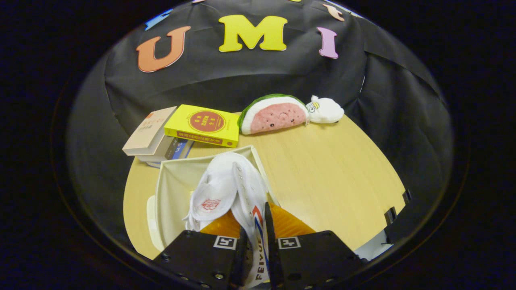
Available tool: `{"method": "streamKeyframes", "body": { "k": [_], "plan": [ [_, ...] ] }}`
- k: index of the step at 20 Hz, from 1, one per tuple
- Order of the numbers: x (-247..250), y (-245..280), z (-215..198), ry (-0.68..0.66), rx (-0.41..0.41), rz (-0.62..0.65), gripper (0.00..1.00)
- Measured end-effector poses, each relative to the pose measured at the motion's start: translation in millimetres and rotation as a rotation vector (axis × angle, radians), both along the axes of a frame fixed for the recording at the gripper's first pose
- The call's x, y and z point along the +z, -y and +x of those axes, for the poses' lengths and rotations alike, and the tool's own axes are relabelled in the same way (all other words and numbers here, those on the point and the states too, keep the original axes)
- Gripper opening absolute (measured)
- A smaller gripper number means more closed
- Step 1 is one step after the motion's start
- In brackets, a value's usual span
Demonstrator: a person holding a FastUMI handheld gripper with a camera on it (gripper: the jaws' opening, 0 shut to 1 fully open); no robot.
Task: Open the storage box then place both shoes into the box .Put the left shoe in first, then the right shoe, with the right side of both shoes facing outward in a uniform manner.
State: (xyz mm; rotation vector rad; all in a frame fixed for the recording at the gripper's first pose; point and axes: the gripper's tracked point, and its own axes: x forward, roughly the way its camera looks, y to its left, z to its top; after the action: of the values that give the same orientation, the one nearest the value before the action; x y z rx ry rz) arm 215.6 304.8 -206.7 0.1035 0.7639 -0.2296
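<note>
So the gripper (254, 241) is clamping a white shoe (229, 189) right now, both fingers are pressing in on the side wall of it with only a narrow gap left between them. The shoe is sticking out forward from the fingers with its tongue and lace eyelets facing up, and it's hanging over the open storage box (173, 177), which is sitting just ahead of the fingers and a bit to the left on the wooden table (330, 173). Can't tell if the shoe is touching the box floor or just hovering inside it. Beyond the box there's a stack of books (155, 139) with a yellow book (203, 125) leaning on top, and off to the right of those a watermelon plush (274, 114) is lying next to a small white plush toy (326, 109), well apart from the gripper
</note>
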Motion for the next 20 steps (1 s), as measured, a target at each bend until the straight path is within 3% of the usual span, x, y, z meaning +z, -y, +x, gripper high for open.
{"method": "streamKeyframes", "body": {
  "k": [1, 7, 14, 20],
  "plan": [
    [-1.4, -7.4, -0.1, -0.003, 0.023, 0.027, 0.27],
    [8.6, -13.1, -10.4, 0.021, 0.103, 0.032, 0.87],
    [62.5, 6.8, -17.0, 0.184, 0.203, -0.094, 0.94],
    [119.2, 36.4, -44.4, 0.324, 0.252, -0.094, 0.97]
  ]
}}
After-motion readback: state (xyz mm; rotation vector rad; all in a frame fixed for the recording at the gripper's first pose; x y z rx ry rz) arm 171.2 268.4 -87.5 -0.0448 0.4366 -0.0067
